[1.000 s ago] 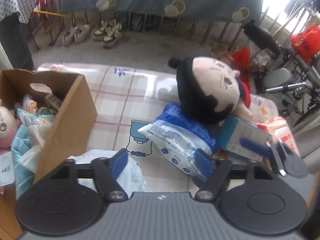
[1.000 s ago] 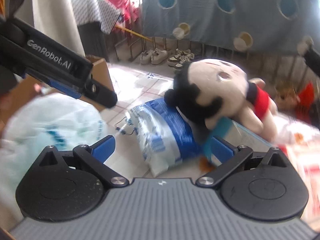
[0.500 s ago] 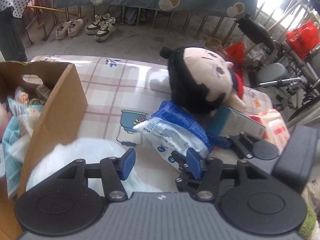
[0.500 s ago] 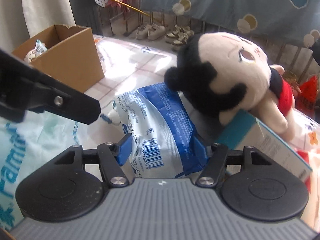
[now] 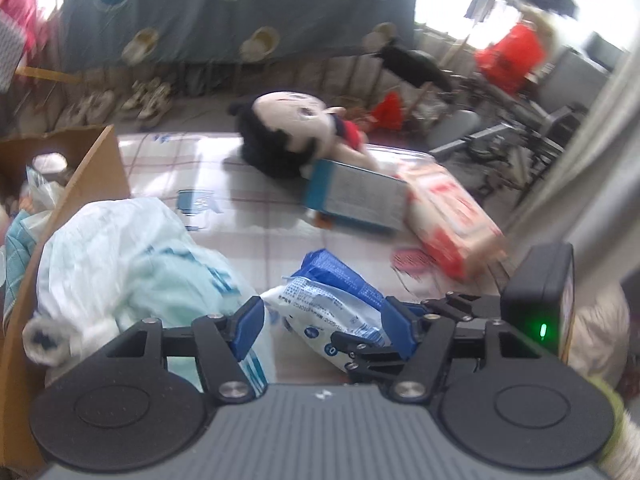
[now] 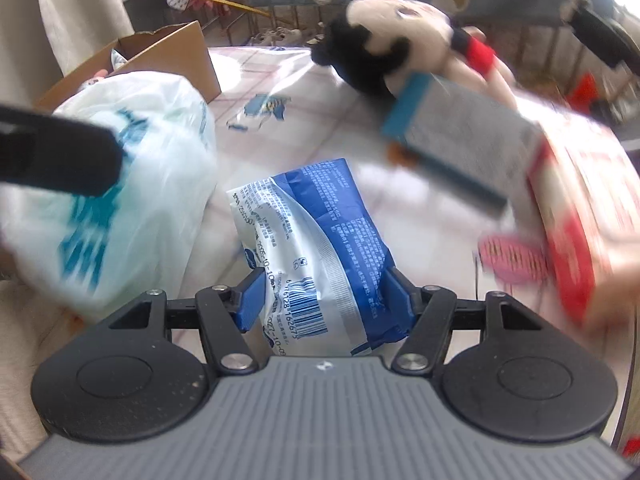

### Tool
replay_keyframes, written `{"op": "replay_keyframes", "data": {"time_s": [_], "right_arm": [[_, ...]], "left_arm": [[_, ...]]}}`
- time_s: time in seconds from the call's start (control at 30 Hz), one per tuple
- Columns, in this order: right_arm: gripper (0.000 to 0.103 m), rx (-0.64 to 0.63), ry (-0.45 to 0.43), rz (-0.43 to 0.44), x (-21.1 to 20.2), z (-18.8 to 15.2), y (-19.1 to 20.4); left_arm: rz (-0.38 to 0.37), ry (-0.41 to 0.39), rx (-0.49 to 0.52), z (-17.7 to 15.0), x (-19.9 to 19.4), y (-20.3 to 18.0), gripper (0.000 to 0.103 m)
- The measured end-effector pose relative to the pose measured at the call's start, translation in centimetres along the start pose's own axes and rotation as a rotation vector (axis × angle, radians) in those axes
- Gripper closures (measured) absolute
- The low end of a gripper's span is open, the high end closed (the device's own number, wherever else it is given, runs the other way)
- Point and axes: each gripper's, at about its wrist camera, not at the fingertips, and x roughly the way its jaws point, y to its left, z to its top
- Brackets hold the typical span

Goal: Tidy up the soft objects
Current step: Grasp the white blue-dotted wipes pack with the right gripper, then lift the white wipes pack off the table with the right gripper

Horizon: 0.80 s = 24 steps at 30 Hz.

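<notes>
From the left wrist camera, the left gripper (image 5: 322, 328) has just been opening again; its blue pads (image 5: 249, 327) stand apart and grip nothing, though the white plastic bag (image 5: 132, 252) bulges against the left pad from nine o'clock. That bag slumps against the outer wall of the cardboard box (image 5: 96, 168) at ten o'clock. Just ahead, at twelve to one o'clock, the blue-and-white soft pack (image 5: 332, 296) is pinched by the right gripper (image 5: 384, 334), which reaches in from three o'clock. Farther off at twelve o'clock the plush doll (image 5: 294, 136) lies on the checked tablecloth (image 5: 240, 208), its body resting on the teal carton (image 5: 356, 200); a red-and-white pack (image 5: 452, 220) lies touching that carton at two o'clock.

From the right wrist camera, the right gripper (image 6: 326, 300) is clamped on the soft pack (image 6: 316, 248), both pads pressing its sides near the barcode end. The pack stretches away toward twelve o'clock over the tablecloth (image 6: 280, 144). The plastic bag (image 6: 120, 184) fills nine to ten o'clock, with the left gripper's dark body (image 6: 56, 156) crossing in front of it. The box (image 6: 172, 56) sits behind the bag at eleven o'clock. The doll (image 6: 400, 40) is at one o'clock, the carton (image 6: 460, 140) below it, the red-and-white pack (image 6: 584, 216) at three o'clock, blurred.
</notes>
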Motion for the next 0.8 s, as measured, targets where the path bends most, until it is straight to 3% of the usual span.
{"op": "replay_keyframes", "data": {"time_s": [0.1,0.23,0.43,0.53,0.7,0.8], "right_arm": [[0.042,0.1,-0.02,0.035,-2.3,-2.9,-1.3],[0.043,0.329,-0.052,0.129,-4.1,-6.0,-4.3],[0.043,0.684,-0.108,0.347,-4.6,-9.7,-9.1],[0.044,0.846,-0.084,0.503,-3.0,-11.1,-10.3],[0.044,0.961,-0.015,0.646,-0.6,-11.7,-9.1],[0.043,0.998,0.027,0.702,0.6,-11.7,-8.4]], "left_arm": [[-0.011,-0.029,0.073,-2.9,-1.5,-1.1,0.036],[-0.046,-0.019,0.115,-6.1,-2.4,-0.8,0.036],[-0.096,0.048,0.152,-8.8,-1.7,0.4,0.036],[-0.166,0.084,0.179,-9.4,-0.5,0.0,0.034],[-0.203,0.116,0.224,-9.8,1.7,-1.7,0.03],[-0.175,0.129,0.219,-9.5,3.0,-2.2,0.031]]}}
